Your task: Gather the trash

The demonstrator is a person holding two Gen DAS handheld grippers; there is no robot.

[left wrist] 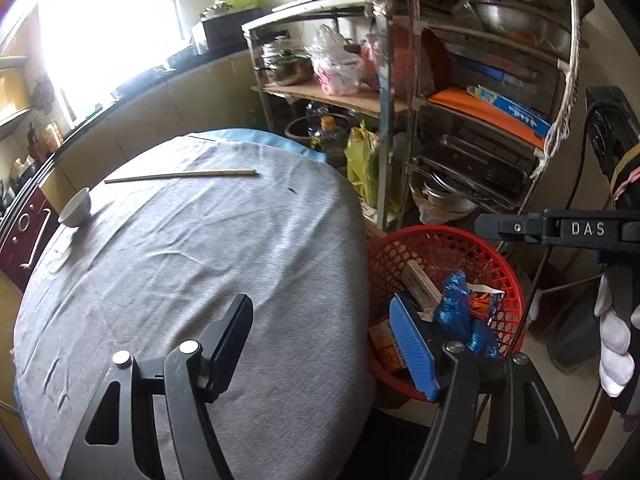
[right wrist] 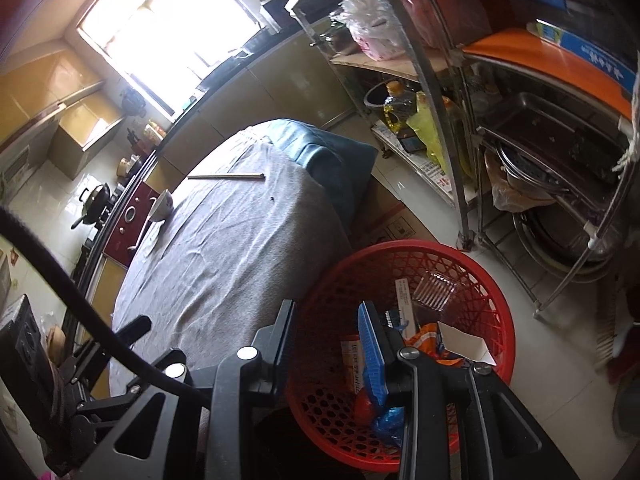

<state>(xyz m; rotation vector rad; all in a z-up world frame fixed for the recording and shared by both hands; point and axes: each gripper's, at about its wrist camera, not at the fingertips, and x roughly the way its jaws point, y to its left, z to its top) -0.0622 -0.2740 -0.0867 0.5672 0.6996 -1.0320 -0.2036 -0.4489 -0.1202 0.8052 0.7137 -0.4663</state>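
Observation:
A red mesh basket [left wrist: 502, 276] [right wrist: 492, 292] stands on the floor beside the round table [left wrist: 200, 264] [right wrist: 224, 248]. It holds trash: a crumpled blue wrapper [left wrist: 460, 312] [right wrist: 390, 420], an orange packet [left wrist: 480, 300] [right wrist: 428, 338], a long white box [left wrist: 420, 284] [right wrist: 404, 300], a clear plastic tray [right wrist: 436, 290] and a white card [right wrist: 460, 340]. My left gripper [left wrist: 322, 352] is open and empty, straddling the table edge and basket. My right gripper [right wrist: 330, 350] is open and empty above the basket's near side; it also shows in the left wrist view [left wrist: 560, 230].
On the grey tablecloth lie a pair of chopsticks [left wrist: 180, 176] [right wrist: 226, 176] and a white bowl [left wrist: 76, 208] [right wrist: 162, 204]. A metal rack [left wrist: 400, 120] [right wrist: 460, 120] with pots, bags and bottles stands behind the basket. A stove and counter run along the left.

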